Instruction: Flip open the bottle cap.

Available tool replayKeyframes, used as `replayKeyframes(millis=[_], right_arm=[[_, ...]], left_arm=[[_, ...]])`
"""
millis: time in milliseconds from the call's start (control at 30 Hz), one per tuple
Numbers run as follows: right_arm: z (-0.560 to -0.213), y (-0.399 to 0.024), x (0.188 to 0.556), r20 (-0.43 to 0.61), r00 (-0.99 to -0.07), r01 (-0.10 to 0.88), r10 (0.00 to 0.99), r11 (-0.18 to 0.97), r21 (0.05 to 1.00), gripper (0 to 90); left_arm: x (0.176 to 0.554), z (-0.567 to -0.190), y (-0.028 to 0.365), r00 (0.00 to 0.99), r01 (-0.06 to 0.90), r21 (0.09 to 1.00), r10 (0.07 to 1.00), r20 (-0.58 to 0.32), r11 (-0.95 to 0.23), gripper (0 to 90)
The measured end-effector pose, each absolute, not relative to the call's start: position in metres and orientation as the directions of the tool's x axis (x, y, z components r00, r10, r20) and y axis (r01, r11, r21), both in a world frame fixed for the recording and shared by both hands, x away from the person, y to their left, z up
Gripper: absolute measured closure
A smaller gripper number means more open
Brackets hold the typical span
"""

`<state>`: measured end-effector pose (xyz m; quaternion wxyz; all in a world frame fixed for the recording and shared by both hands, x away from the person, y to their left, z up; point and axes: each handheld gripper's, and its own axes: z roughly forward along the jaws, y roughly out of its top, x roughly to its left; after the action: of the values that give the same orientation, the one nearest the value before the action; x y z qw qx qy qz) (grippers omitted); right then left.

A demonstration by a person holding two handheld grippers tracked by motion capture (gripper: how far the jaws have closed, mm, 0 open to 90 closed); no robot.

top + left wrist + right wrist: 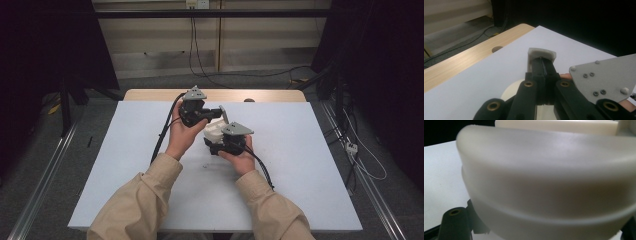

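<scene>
A white plastic container sits at the middle of the white table sheet. Its pale, translucent lid stands upright at the container's far side. My left gripper comes in from the left and is shut on that lid's top edge; in the left gripper view the black jaws pinch the lid between them. My right gripper comes in from the near right and is shut on the container. In the right gripper view the container's rounded wall looms very close and hides the fingertips.
A wooden tabletop strip with a round hole runs along the sheet's far edge. Cables trail from both grippers toward the person. The right gripper's grey plate is close beside the left jaws. Metal rails flank the table on the floor.
</scene>
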<state>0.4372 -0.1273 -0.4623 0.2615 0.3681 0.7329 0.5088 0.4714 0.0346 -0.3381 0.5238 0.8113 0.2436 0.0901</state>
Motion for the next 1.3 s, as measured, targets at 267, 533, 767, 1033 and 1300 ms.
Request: replayKeyframes(millis=[267, 533, 767, 1033, 1300], right_arm=[[-0.462, -0.127, 0.437, -0.006, -0.592, 0.275, 0.806, 0.209, 0.939, 18.7], [-0.462, -0.127, 0.437, -0.007, -0.592, 0.274, 0.806, 0.209, 0.939, 18.7], [-0.462, -0.128, 0.438, -0.004, -0.591, 0.276, 0.806, 0.207, 0.938, 18.7], [-0.462, -0.128, 0.438, -0.005, -0.591, 0.275, 0.806, 0.208, 0.939, 18.7], [-0.462, -0.128, 0.438, 0.000, -0.590, 0.280, 0.807, 0.205, 0.938, 18.7]], left_arm=[[0.474, -0.337, 0.030, 0.867, 0.300, 0.891, 0.488, -0.105, -0.341, 90.0], [0.476, -0.337, 0.026, 0.869, 0.302, 0.891, 0.482, -0.111, -0.338, 90.0], [0.478, -0.337, 0.024, 0.871, 0.301, 0.888, 0.479, -0.108, -0.347, 90.0], [0.480, -0.336, 0.022, 0.872, 0.303, 0.888, 0.477, -0.112, -0.345, 90.0], [0.482, -0.334, 0.018, 0.873, 0.302, 0.885, 0.476, -0.108, -0.353, 90.0]])
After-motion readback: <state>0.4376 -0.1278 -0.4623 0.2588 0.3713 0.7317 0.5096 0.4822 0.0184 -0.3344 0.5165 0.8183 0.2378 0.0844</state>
